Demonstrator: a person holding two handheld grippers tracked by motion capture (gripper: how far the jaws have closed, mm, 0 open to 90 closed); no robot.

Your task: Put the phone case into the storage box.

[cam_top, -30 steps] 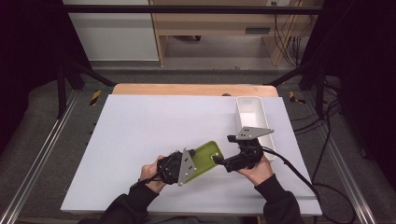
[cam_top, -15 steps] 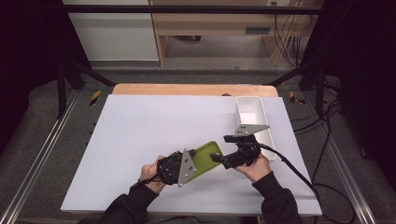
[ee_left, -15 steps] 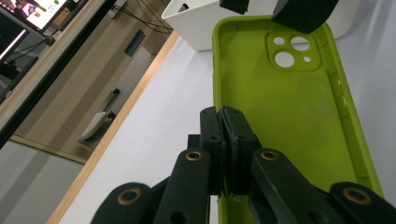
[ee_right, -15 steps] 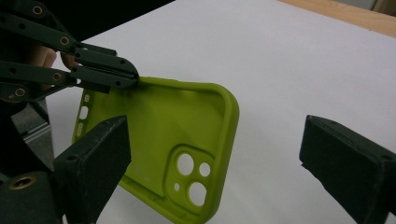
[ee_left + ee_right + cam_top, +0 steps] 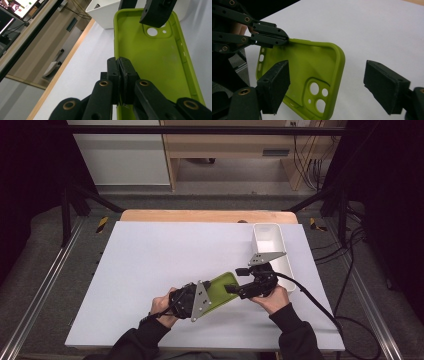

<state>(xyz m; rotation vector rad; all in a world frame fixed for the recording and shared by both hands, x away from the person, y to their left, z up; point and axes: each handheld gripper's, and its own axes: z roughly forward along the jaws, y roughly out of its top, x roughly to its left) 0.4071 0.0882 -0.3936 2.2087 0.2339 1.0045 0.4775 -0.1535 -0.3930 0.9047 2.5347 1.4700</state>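
Phone case (image 5: 221, 287), pinched by the left gripper (image 5: 121, 75) near the worktop's (image 5: 150, 255) front edge, is steadied while the right gripper's (image 5: 325, 86) spread fingers (image 5: 274, 86) have been closing around its camera end.

The phone case (image 5: 312, 65) I'm handling looks like soft matt lime-green silicone, smooth inside. My gripper pads (image 5: 275, 85) are matt black, slightly grainy plastic. The worktop (image 5: 165, 255) is a smooth, pale matt sheet with a wooden far edge (image 5: 200, 216); the bin (image 5: 270, 245) is glossy white plastic.
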